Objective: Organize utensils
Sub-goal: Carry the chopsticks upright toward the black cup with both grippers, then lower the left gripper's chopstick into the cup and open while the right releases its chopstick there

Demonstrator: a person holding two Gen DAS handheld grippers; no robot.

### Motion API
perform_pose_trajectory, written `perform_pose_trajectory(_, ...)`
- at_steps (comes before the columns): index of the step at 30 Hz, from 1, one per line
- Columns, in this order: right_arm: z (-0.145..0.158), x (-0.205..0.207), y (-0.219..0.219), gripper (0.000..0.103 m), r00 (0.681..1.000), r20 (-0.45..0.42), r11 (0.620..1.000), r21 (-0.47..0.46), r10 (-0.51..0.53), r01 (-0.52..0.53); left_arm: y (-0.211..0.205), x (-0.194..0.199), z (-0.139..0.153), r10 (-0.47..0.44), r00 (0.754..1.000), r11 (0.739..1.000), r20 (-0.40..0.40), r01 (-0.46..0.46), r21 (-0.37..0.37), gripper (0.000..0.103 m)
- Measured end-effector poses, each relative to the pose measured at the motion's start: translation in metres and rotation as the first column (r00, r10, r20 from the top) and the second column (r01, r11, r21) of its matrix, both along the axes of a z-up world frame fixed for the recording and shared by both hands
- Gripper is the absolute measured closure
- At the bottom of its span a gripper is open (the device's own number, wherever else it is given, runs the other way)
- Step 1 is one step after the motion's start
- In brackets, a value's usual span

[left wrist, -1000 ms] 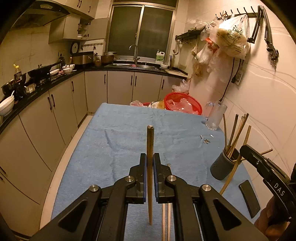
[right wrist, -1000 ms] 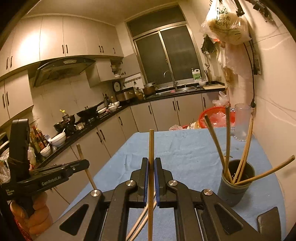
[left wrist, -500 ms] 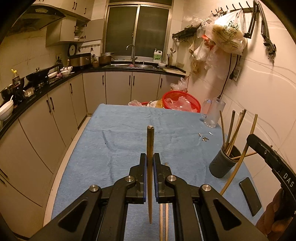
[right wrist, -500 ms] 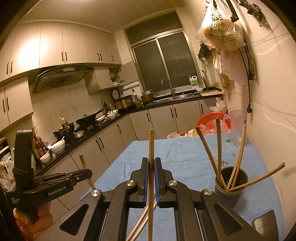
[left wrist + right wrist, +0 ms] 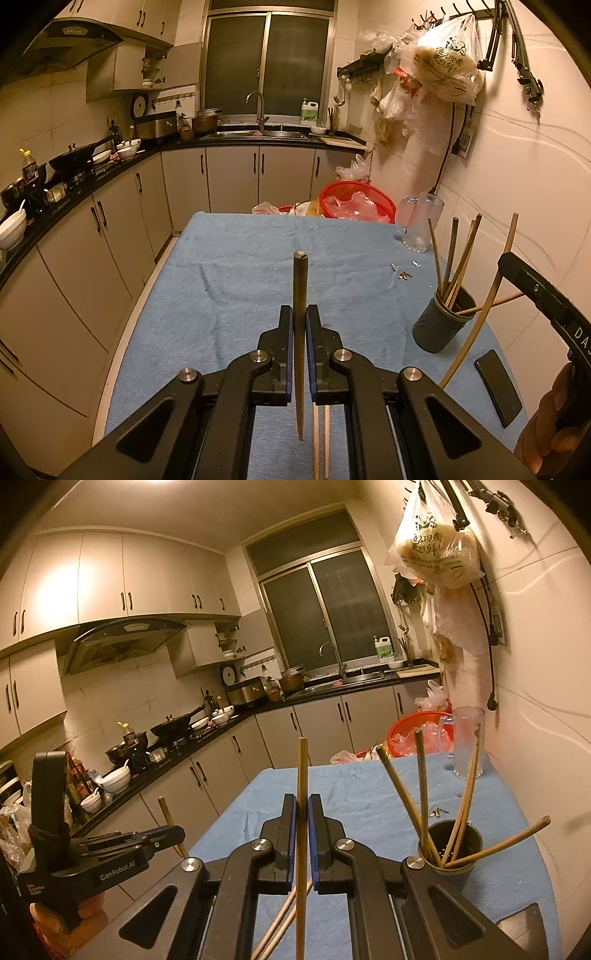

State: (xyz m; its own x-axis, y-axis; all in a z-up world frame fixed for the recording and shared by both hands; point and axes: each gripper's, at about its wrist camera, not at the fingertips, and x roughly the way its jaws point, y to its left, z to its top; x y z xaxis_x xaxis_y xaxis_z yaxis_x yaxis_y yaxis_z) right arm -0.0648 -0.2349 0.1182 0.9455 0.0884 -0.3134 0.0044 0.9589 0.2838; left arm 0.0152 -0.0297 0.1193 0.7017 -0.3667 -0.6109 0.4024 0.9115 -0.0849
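Note:
My left gripper (image 5: 300,314) is shut on a dark wooden chopstick (image 5: 300,280) held upright above the blue cloth table (image 5: 240,280). My right gripper (image 5: 302,805) is shut on a lighter chopstick (image 5: 302,768), also upright. A dark grey holder cup (image 5: 441,325) with several chopsticks stands at the table's right; it also shows in the right wrist view (image 5: 448,853), just right of my right gripper. Two loose chopsticks (image 5: 320,439) lie on the cloth under my left gripper. The left gripper shows at the left of the right wrist view (image 5: 162,840).
A black phone (image 5: 498,387) lies near the table's right front edge. A glass jug (image 5: 421,225) and a red basket (image 5: 356,201) stand at the far end. Small metal bits (image 5: 404,271) lie near the jug. Kitchen counters run along the left.
Both grippers have risen a little and kept hold of their chopsticks. The right gripper has come closer to the holder cup.

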Motion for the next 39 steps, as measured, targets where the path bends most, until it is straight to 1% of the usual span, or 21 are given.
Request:
perform_pose_trajectory(12,0.015,-0.018,-0.014,0.097,0.999,0.048,1.000,0.007,-0.023,0.023,-0.011,-0.011,0.014,-0.035,0.999,0.999,0.015,0.035,0.003,0.096)
perform_pose_trajectory(20,0.028,-0.034,-0.028,0.097,0.995,0.090,0.999,0.012,-0.051,0.051,-0.023,-0.020,0.033,-0.074,0.997,0.997,0.024,0.075,-0.013,0.096)
perform_pose_trajectory(25,0.041,-0.047,-0.038,0.097,0.989,0.128,0.997,0.001,-0.075,0.075,-0.038,-0.030,0.047,-0.116,0.993,0.993,0.037,0.117,-0.019,0.096)
perform_pose_trajectory(31,0.064,-0.061,-0.058,0.097,0.976,0.180,0.992,-0.014,-0.122,0.127,-0.063,-0.046,0.075,-0.192,0.979,0.980,0.075,0.195,-0.037,0.096)
perform_pose_trajectory(39,0.087,-0.066,-0.083,0.097,0.960,0.220,0.984,-0.018,-0.171,0.179,-0.104,-0.062,0.107,-0.288,0.949,0.953,0.124,0.297,-0.055,0.096)
